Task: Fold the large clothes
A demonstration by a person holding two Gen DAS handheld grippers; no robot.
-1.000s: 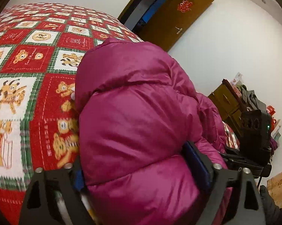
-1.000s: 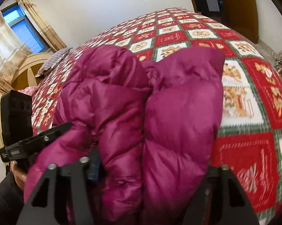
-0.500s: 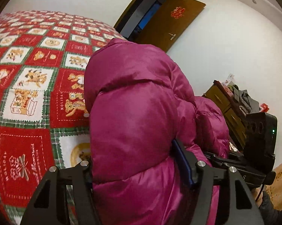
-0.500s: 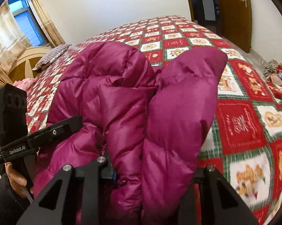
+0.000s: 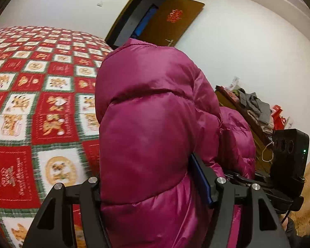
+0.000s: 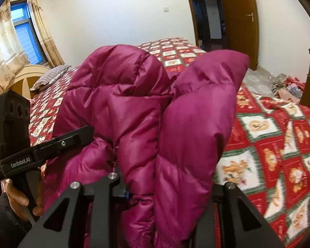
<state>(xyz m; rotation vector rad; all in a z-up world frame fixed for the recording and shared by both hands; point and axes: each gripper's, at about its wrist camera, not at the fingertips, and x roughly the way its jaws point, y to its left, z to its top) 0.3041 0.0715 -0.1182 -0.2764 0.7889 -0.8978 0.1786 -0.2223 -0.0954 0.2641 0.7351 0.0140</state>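
A bulky magenta puffer jacket [image 5: 150, 103] is bunched up and held above the red-and-green bear quilt [image 5: 41, 113]. My left gripper [image 5: 148, 177] is shut on a thick fold of it, and the blue pad [image 5: 200, 177] presses into the fabric. In the right wrist view the same jacket [image 6: 130, 103] shows as two puffy lobes, with my right gripper [image 6: 167, 181] shut on their lower part. The left tool's black body [image 6: 12, 124] sits at the left there, held by a hand [image 6: 18, 200]. The right tool's body [image 5: 287, 155] shows beyond the jacket in the left wrist view.
The quilted bed [image 6: 268, 144] spreads below and to the right. A pillow [image 6: 51, 76] and a wooden headboard [image 6: 20, 78] stand at its far end. An open brown door [image 6: 241, 20] lies beyond. A dresser piled with clothes [image 5: 247, 107] stands by the wall.
Both grippers' jaws have narrowed onto the jacket. Both hands have risen and drawn back, carrying the jacket higher above the quilt.
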